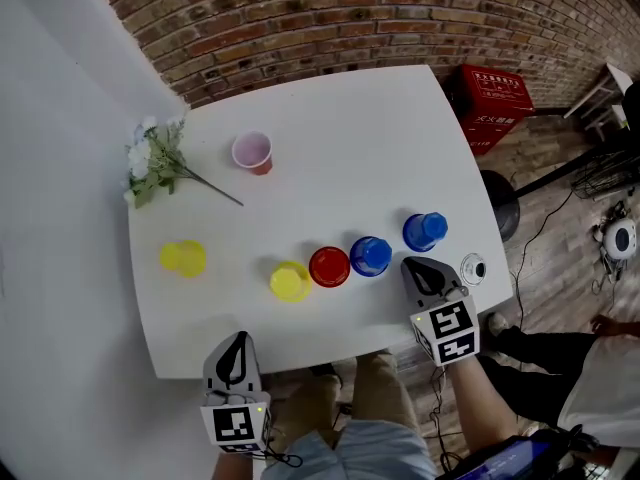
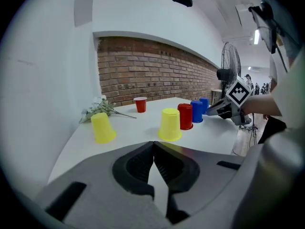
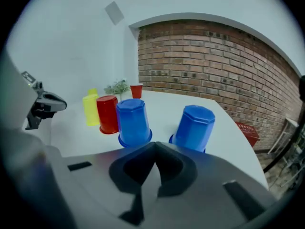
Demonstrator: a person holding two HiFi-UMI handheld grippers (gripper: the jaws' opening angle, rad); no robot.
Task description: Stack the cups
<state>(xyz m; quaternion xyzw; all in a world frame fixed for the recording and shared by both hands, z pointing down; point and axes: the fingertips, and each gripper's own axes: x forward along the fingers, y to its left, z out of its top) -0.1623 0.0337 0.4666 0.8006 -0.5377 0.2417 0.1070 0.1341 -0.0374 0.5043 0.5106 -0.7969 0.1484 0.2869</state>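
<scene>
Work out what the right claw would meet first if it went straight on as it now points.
Probably the white table in the gap between the two blue cups; depth is unclear, so it might clip one.

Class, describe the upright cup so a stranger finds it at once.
Start at the white table before the brick wall. Beside the flower sprig at its far left stands a red cup. It alone stands mouth up; the other cups are upside down.

Six unstacked cups [image 1: 370, 256], five upside-down
</scene>
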